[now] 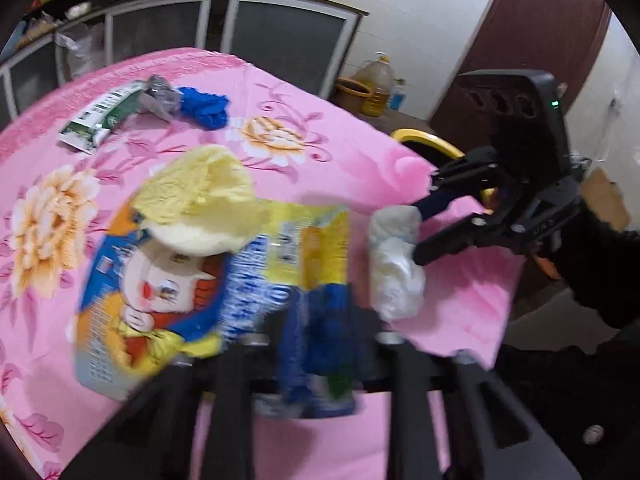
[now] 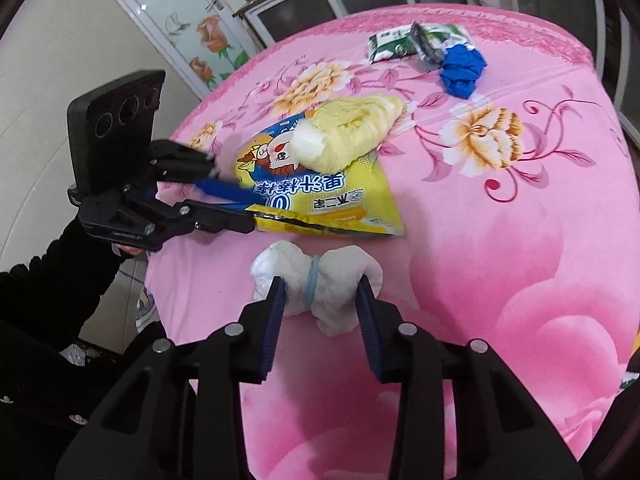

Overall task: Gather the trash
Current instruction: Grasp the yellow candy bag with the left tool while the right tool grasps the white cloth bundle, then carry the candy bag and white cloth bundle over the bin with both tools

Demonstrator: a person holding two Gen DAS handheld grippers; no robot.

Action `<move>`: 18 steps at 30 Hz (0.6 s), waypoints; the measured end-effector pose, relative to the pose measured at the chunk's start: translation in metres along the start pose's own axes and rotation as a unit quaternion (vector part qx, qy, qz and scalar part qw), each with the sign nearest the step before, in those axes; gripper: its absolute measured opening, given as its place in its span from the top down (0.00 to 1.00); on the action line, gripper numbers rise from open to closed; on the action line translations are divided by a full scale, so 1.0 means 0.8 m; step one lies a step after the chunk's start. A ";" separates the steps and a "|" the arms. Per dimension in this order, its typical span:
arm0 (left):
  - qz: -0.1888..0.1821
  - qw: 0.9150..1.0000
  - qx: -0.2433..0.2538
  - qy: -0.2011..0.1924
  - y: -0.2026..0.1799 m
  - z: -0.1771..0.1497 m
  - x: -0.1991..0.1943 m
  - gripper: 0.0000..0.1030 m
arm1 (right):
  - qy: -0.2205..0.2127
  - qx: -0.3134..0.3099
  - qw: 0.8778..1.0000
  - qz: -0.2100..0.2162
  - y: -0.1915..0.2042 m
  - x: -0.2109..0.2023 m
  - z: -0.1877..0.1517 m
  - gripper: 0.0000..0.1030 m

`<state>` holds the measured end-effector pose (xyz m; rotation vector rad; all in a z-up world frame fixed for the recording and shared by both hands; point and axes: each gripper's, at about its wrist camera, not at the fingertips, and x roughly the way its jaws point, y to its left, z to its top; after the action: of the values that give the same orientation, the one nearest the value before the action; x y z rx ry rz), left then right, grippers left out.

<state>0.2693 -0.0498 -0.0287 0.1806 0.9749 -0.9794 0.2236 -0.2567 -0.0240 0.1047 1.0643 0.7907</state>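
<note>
A yellow and blue snack bag (image 1: 240,272) (image 2: 332,200) lies on the pink flowered tablecloth (image 2: 520,240). A crumpled yellow wrapper (image 1: 200,196) (image 2: 352,132) rests on it. My left gripper (image 1: 316,340) (image 2: 250,212) is shut on the bag's near edge. A white wad of plastic (image 1: 396,264) (image 2: 340,268), tied round the middle with a blue band, sits near the table's edge. My right gripper (image 2: 320,282) (image 1: 418,232) has it clamped, one pad pressing in on each side.
At the far side of the table lie a green and white packet (image 1: 100,116) (image 2: 392,46), a greyish clear wrapper (image 1: 160,96) (image 2: 428,50) and a crumpled blue bag (image 1: 204,108) (image 2: 462,68). A yellow rim (image 1: 424,140) shows past the table's edge. Cabinets stand behind.
</note>
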 end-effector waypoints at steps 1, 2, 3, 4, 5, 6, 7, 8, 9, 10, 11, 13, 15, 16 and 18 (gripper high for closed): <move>0.010 1.000 0.000 -0.006 -0.003 0.000 -0.003 0.86 | -0.003 0.004 1.000 0.003 0.000 -0.004 -0.002 0.67; 0.013 1.000 0.000 -0.006 -0.004 0.000 -0.006 0.86 | -0.011 0.007 1.000 0.007 0.000 -0.010 -0.004 0.67; 0.018 1.000 0.001 -0.009 -0.006 0.000 -0.008 0.86 | -0.016 0.009 1.000 0.009 0.000 -0.014 -0.005 0.67; 0.016 1.000 -0.003 -0.014 -0.007 0.001 -0.013 0.86 | -0.021 0.013 1.000 0.013 0.000 -0.020 -0.006 0.67; 0.015 1.000 -0.007 -0.016 -0.006 0.001 -0.016 0.86 | -0.029 0.014 0.999 0.012 0.002 -0.029 -0.009 0.67; 0.018 1.000 -0.009 -0.021 -0.008 0.002 -0.021 0.87 | -0.033 0.014 0.999 0.009 0.002 -0.035 -0.011 0.67; 0.019 1.000 -0.008 -0.023 -0.009 0.002 -0.024 0.87 | -0.037 0.017 0.999 0.011 0.003 -0.043 -0.015 0.67; 0.021 0.999 -0.007 -0.025 -0.011 0.002 -0.029 0.87 | -0.043 0.018 0.999 0.011 0.005 -0.050 -0.018 0.67; 0.024 0.999 -0.008 -0.029 -0.012 0.002 -0.034 0.87 | -0.048 0.021 0.999 0.010 0.005 -0.056 -0.021 0.67; 0.026 0.999 -0.007 -0.035 -0.015 0.001 -0.041 0.87 | -0.051 0.022 0.998 0.010 0.005 -0.061 -0.024 0.67; 0.028 0.999 -0.010 -0.042 -0.017 0.001 -0.048 0.87 | -0.057 0.024 0.998 0.007 0.005 -0.069 -0.028 0.67; 0.024 0.998 -0.018 -0.057 -0.019 0.001 -0.065 0.87 | -0.065 0.026 0.998 0.003 0.007 -0.080 -0.034 0.67; 0.026 0.997 -0.018 -0.065 -0.023 0.001 -0.081 0.87 | -0.078 0.030 0.997 0.000 0.007 -0.094 -0.040 0.67; 0.030 0.997 -0.017 -0.074 -0.026 0.001 -0.092 0.88 | -0.082 0.032 0.996 0.000 0.007 -0.098 -0.042 0.67; 0.035 0.996 -0.017 -0.085 -0.032 0.003 -0.108 0.88 | -0.094 0.039 0.995 0.000 0.008 -0.110 -0.047 0.67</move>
<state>0.2347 -0.0127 0.0455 0.1011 0.8231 -0.8984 0.1682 -0.3178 0.0247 0.2409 0.9157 0.7235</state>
